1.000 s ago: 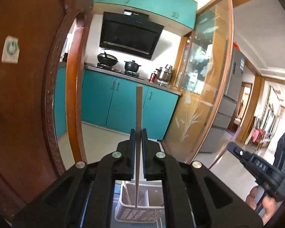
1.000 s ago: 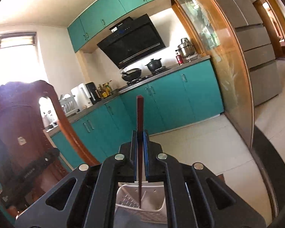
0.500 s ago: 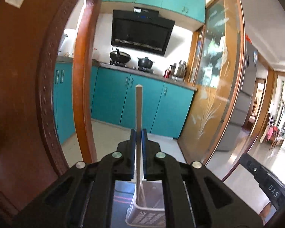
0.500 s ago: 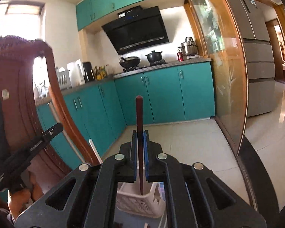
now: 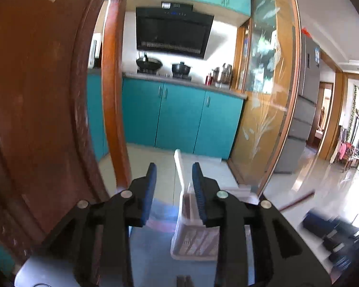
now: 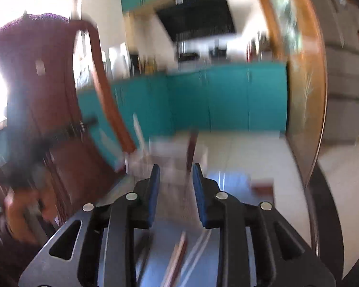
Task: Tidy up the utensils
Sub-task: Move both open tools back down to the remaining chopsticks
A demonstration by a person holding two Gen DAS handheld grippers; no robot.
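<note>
A white slotted utensil basket (image 5: 193, 241) stands on the table in front of me; it also shows blurred in the right wrist view (image 6: 170, 160). A pale chopstick (image 5: 180, 167) stands in it, leaning between the fingers of my open left gripper (image 5: 173, 184) without being held. A dark brown chopstick (image 6: 191, 150) stands in the basket ahead of my open right gripper (image 6: 176, 181). More chopsticks (image 6: 177, 258) lie on the table below the right gripper. The right gripper body (image 5: 330, 232) shows at the lower right of the left wrist view.
A carved wooden chair back (image 5: 43, 100) rises close on the left. Teal kitchen cabinets (image 5: 184, 114) and a glass partition (image 5: 268, 110) are beyond the table. The left hand and its tool (image 6: 36, 167) sit left in the right wrist view.
Both grippers have opened and let go of their chopsticks, which now stand in the basket. Both grippers have drawn back; the right wrist view is blurred by motion.
</note>
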